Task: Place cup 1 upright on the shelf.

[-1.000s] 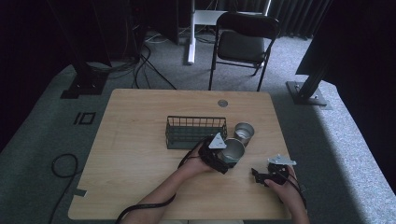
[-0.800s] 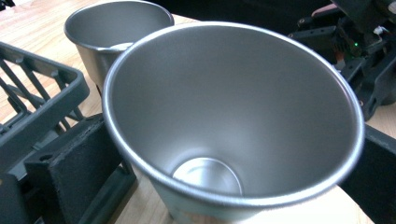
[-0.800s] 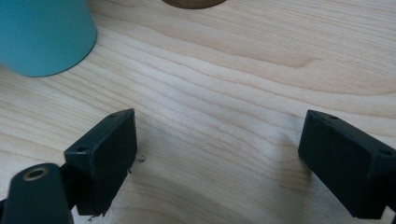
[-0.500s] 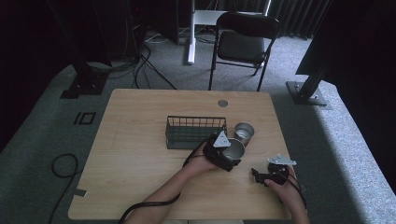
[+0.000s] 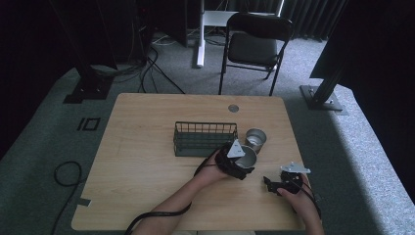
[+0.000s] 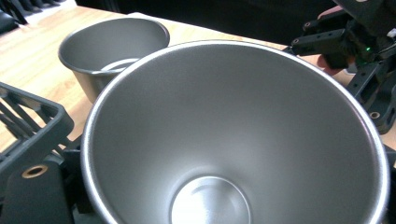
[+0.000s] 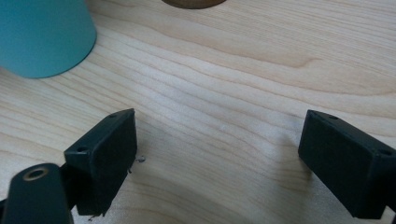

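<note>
While the high view looked down on the wooden table (image 5: pixel 147 147), the left gripper (image 5: pixel 240 159) lay just in front of the wire basket (image 5: pixel 204 138), right at a steel cup (image 5: pixel 247 155). A second steel cup (image 5: pixel 255 139) stood just behind the first, beside the basket's right end. The jaws themselves were hidden under the hand and the grey plate there. Over by the table's near right corner, the right gripper (image 5: pixel 272 183) rested low, well apart from both cups, its jaws pointing left.

From the left gripper view, the near cup (image 6: pixel 233 140) sat between the jaws with its open mouth facing the camera and its bright floor showing deep inside. The jaws had just been closing, and they were clamped on this cup; one black jaw showed at the lower left against its wall. The far cup (image 6: pixel 114 51) stood just behind it, upright on the wood. A corner of the basket (image 6: pixel 32 116) crossed the left edge, and the other gripper (image 6: pixel 355 42) sat at the upper right.

In the right gripper view, the right gripper (image 7: pixel 217 154) held its two black jaws wide apart over bare wood, nothing between them. A teal object (image 7: pixel 42 32) stood at the upper left corner, well clear of the jaws.
</note>
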A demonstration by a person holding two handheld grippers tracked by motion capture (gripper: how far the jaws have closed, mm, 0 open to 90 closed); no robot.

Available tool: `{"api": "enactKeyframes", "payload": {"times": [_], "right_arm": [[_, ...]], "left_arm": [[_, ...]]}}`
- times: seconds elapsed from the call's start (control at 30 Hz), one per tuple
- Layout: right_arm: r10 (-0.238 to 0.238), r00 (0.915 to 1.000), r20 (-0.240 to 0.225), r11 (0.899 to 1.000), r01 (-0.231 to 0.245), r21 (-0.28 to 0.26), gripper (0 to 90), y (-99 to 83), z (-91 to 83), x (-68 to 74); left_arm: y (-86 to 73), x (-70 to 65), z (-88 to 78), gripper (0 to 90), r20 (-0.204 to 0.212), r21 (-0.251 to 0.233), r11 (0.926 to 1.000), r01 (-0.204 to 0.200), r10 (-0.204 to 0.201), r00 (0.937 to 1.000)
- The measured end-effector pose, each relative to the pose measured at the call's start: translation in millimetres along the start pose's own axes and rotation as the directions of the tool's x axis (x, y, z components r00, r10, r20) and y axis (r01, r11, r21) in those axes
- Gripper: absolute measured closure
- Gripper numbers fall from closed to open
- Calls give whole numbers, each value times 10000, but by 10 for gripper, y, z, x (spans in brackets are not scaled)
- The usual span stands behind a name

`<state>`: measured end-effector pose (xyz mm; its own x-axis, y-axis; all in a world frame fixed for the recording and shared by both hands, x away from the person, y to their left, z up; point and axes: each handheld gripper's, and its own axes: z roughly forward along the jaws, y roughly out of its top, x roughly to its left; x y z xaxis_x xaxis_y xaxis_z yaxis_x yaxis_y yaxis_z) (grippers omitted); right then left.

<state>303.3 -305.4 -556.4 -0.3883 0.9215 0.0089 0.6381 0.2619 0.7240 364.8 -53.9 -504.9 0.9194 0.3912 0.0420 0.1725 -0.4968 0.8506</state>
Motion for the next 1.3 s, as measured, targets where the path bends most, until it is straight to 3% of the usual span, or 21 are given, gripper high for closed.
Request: {"api": "enactKeyframes", "payload": {"times": [0.27, 0.53, 1.03, 1.3], "right_arm": [[-3, 10000, 5, 10000, 3, 0, 113, 0, 0, 0], [2, 10000, 6, 10000, -2, -1, 113, 0, 0, 0], [2, 10000, 5, 10000, -2, -2, 113, 1, 1, 0], [3, 10000, 4, 10000, -3, 2, 112, 2, 0, 0]], "left_arm": [[46, 1, -62, 138, -38, -23, 9997, 257, -257, 9997], [141, -47, -159, 138, 33, -38, 10000, 84, -83, 10000], [364, -59, -453, 138, -195, -316, 9995, -10, 3, 9998], [459, 27, -657, 138, -402, -557, 9984, 27, -49, 9992]]}}
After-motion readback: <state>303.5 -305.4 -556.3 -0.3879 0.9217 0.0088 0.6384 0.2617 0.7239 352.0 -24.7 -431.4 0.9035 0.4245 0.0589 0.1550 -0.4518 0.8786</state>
